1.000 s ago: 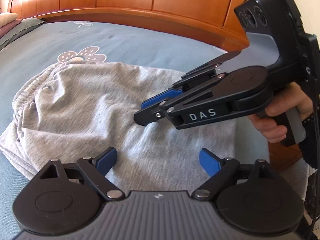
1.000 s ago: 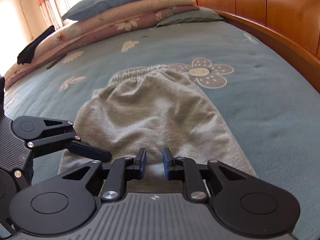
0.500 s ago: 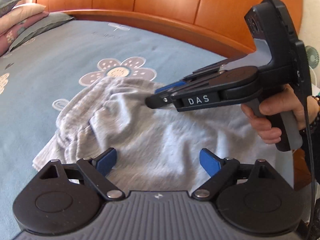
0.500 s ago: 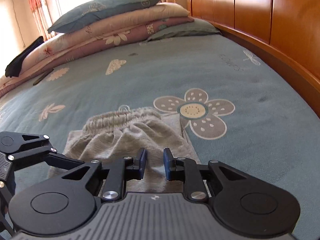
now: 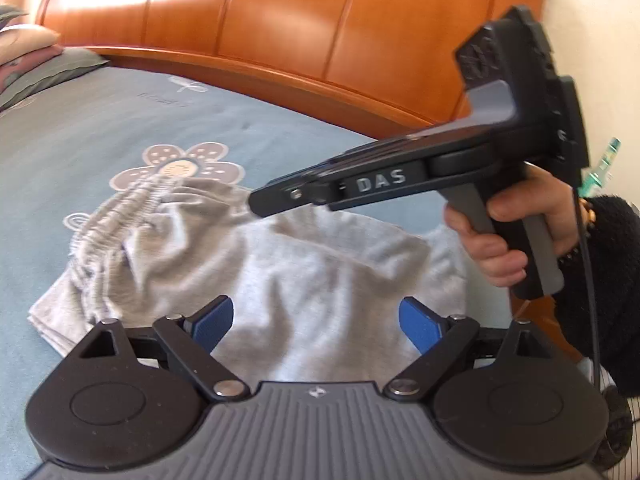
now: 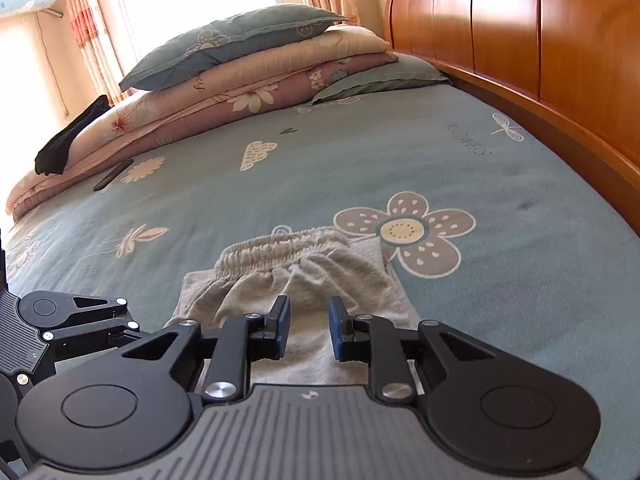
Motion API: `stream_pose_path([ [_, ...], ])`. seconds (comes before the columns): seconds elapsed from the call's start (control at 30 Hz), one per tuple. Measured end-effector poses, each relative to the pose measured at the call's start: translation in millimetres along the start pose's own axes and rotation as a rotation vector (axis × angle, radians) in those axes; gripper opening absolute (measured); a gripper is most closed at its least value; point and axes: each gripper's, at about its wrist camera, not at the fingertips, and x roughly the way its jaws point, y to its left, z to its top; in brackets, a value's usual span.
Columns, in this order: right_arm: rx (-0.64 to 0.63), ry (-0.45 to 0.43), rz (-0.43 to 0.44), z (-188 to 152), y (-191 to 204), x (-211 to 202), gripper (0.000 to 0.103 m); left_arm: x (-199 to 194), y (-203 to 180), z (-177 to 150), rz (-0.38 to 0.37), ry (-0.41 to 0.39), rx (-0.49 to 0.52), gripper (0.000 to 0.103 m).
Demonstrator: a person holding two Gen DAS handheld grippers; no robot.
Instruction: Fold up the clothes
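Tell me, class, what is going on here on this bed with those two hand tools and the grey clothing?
A person is folding grey shorts on a blue flowered bedsheet, holding a two-finger gripper in each hand. The shorts lie bunched and partly folded, elastic waistband toward the pillows. The left gripper hangs wide open above the cloth, gripping nothing. The right gripper has its pads only narrowly apart, with no cloth pinched between them. Neither gripper holds the garment.

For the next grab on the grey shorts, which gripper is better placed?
Probably the left gripper: its jaws stand wide above the grey shorts. The right gripper has only a narrow empty gap.
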Motion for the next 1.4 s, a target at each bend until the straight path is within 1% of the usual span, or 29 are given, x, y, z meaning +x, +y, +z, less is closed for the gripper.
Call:
stream_pose_path([
  [0.07, -0.003, 0.059, 0.026, -13.4, 4.0, 0.5, 0.024, 2.8, -20.4, -7.8, -0.014, 0.019, 0.078, 0.090],
  [0.1, -0.020, 0.084, 0.004, -21.4, 6.8, 4.1, 0.024, 8.5, -25.3, -12.0, 0.007, 0.045, 0.108, 0.090],
  [0.13, -0.036, 0.108, -0.020, -28.9, 8.7, 8.2, 0.024, 15.4, -26.1, -16.1, 0.029, 0.075, 0.115, 0.090],
  [0.17, -0.033, 0.122, -0.044, -34.0, 6.5, 13.7, 0.023, 21.7, -22.7, -19.5, 0.038, 0.103, 0.094, 0.090],
  [0.2, -0.003, 0.116, -0.029, -37.9, 2.1, 15.9, 0.024, 25.4, -20.0, -21.8, 0.046, 0.122, 0.074, 0.090],
  [0.27, 0.040, 0.099, -0.015, -38.0, -1.0, 11.3, 0.023, 18.0, -19.5, -19.6, 0.052, 0.101, 0.049, 0.090],
  [0.3, 0.051, 0.086, -0.014, -35.6, -0.2, 5.4, 0.024, 11.5, -21.2, -15.9, 0.041, 0.081, 0.041, 0.090],
  [0.37, 0.030, 0.048, -0.013, -33.2, 6.3, -9.7, 0.028, -0.6, -26.4, -9.0, 0.009, 0.035, 0.037, 0.090],
  [0.4, 0.020, 0.047, 0.001, -33.6, 9.8, -15.8, 0.031, -3.1, -29.9, -6.6, -0.010, 0.024, 0.034, 0.090],
  [0.43, 0.014, 0.055, 0.004, -35.2, 12.4, -18.4, 0.032, -3.4, -34.4, -5.4, -0.036, 0.020, 0.036, 0.090],
  [0.47, 0.004, 0.069, -0.002, -38.8, 15.0, -18.6, 0.032, -1.6, -39.3, -5.9, -0.058, 0.021, 0.047, 0.090],
  [0.5, -0.006, 0.085, -0.011, -42.7, 17.3, -17.8, 0.032, 3.4, -42.7, -7.3, -0.064, 0.029, 0.059, 0.090],
  [0.57, -0.001, 0.121, -0.041, -53.0, 15.9, -5.2, 0.032, 23.0, -45.7, -13.5, -0.041, 0.076, 0.068, 0.091],
  [0.6, 0.018, 0.124, -0.037, -59.1, 12.8, 1.4, 0.033, 31.4, -45.5, -16.4, -0.025, 0.103, 0.062, 0.090],
  [0.67, 0.010, 0.113, -0.028, -57.3, 13.2, -2.5, 0.034, 33.4, -47.7, -18.8, -0.002, 0.093, 0.075, 0.090],
  [0.7, 0.007, 0.103, -0.022, -55.9, 13.0, -5.5, 0.034, 28.2, -49.0, -15.6, -0.009, 0.086, 0.085, 0.090],
  [0.77, 0.008, 0.045, -0.010, -48.0, 9.3, -21.3, 0.037, 12.6, -47.2, -9.2, -0.013, 0.032, 0.109, 0.090],
  [0.8, 0.017, 0.011, -0.020, -42.9, 4.0, -27.0, 0.042, 8.8, -42.5, -6.0, 0.004, 0.012, 0.106, 0.091],
  [0.83, 0.039, -0.001, -0.027, -38.7, -2.1, -26.8, 0.043, 6.5, -37.0, -3.3, 0.020, -0.003, 0.097, 0.091],
  [0.9, 0.082, -0.023, -0.041, -31.0, -14.0, -25.9, 0.043, 10.3, -20.7, -1.4, 0.051, 0.007, 0.038, 0.091],
  [0.97, 0.116, -0.016, -0.060, -30.6, -20.4, -20.6, 0.043, 17.8, 0.2, -6.5, 0.074, 0.047, -0.038, 0.091],
  [1.0, 0.129, -0.013, -0.071, -31.2, -23.1, -19.2, 0.043, 20.2, 9.5, -10.7, 0.101, 0.070, -0.069, 0.090],
  [1.03, 0.136, -0.019, -0.082, -32.8, -26.1, -21.9, 0.043, 17.9, 16.3, -14.8, 0.119, 0.073, -0.092, 0.090],
  [1.1, 0.159, -0.048, -0.115, -37.3, -36.4, -36.3, 0.043, 3.7, 26.5, -20.7, 0.121, 0.043, -0.139, 0.090],
  [1.17, 0.183, -0.077, -0.144, -41.7, -46.7, -50.7, 0.043, -14.4, 25.0, -21.1, 0.135, 0.008, -0.167, 0.090],
  [1.23, 0.224, -0.096, -0.137, -45.1, -58.3, -64.7, 0.044, -29.5, 15.4, -20.0, 0.119, -0.033, -0.150, 0.090],
  [1.27, 0.245, -0.106, -0.134, -46.8, -64.0, -71.8, 0.043, -33.7, 8.9, -19.6, 0.092, -0.044, -0.138, 0.090],
  [1.33, 0.279, -0.111, -0.106, -50.3, -70.4, -79.1, 0.043, -34.7, -4.8, -19.6, 0.057, -0.047, -0.105, 0.091],
  [1.4, 0.289, -0.089, -0.066, -55.6, -69.1, -76.5, 0.043, -31.8, -18.7, -21.4, 0.041, -0.032, -0.078, 0.091],
])
